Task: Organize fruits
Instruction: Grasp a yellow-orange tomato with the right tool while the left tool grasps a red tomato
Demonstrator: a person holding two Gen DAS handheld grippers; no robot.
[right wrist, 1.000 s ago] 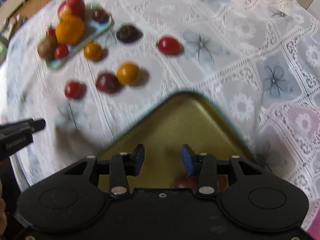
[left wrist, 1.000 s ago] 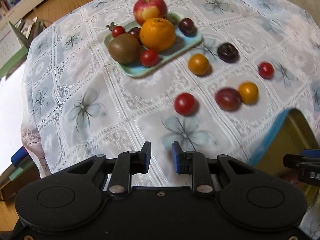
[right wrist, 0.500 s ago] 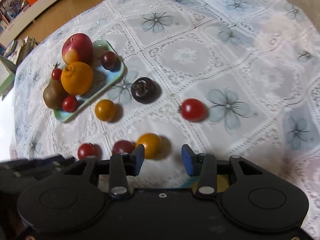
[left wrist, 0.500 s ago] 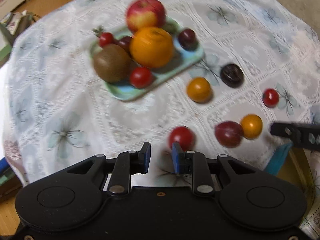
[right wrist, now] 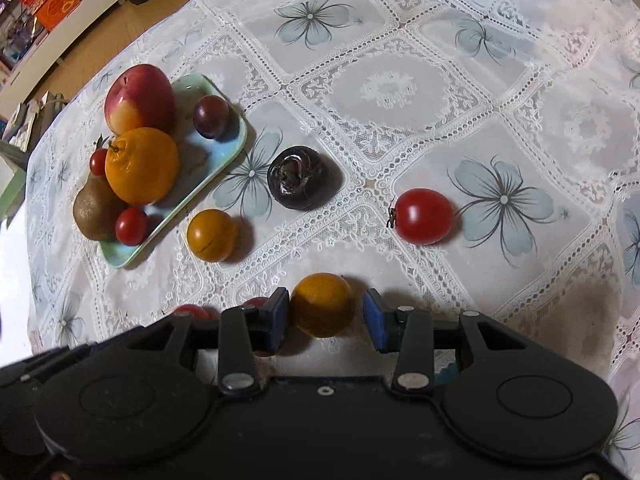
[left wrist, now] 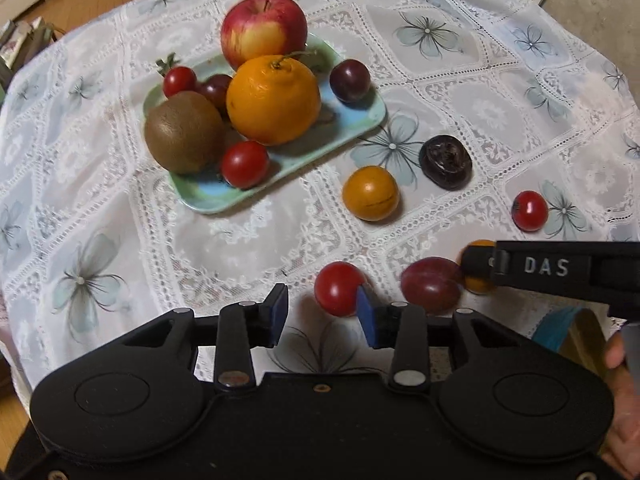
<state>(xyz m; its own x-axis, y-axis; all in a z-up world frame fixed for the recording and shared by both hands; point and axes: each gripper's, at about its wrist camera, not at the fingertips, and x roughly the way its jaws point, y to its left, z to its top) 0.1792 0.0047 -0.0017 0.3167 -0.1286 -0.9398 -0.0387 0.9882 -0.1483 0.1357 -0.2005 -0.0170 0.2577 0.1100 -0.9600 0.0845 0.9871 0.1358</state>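
The left gripper (left wrist: pixel 322 312) is standing with its fingers moderately apart and gripping nothing; a red tomato (left wrist: pixel 338 288) is lying on the cloth just ahead of the gap, partly behind the right-hand pad (left wrist: pixel 366 316); a dark red plum (left wrist: pixel 430 284) is sitting just beside it to the right, touching or nearly touching an orange fruit (left wrist: pixel 478 284) that is mostly hidden by the other tool's black finger. The right gripper (right wrist: pixel 326 322) is likewise standing open with nothing clamped; that same orange fruit (right wrist: pixel 322 304) is lying between its blue pads (right wrist: pixel 280 316), close against the left-hand one and clear of the right-hand one; whether the left pad is touching it cannot be told. Beyond, loose on the lace tablecloth (right wrist: pixel 400 92), another orange fruit (right wrist: pixel 212 234) is resting near the tray's corner; a dark wrinkled fruit (right wrist: pixel 302 178) is sitting near it, and a second red tomato (right wrist: pixel 424 216) is lying well apart to the right. The pale green tray (left wrist: pixel 360 118) is holding an apple (left wrist: pixel 264 30), an orange (left wrist: pixel 274 98), a kiwi (left wrist: pixel 184 132), two small tomatoes, and two dark plums, the large fruits crowding together. A gold tray with a blue rim (left wrist: pixel 560 328) is showing at the lower right of the left view, beside a person's hand (left wrist: pixel 622 408).
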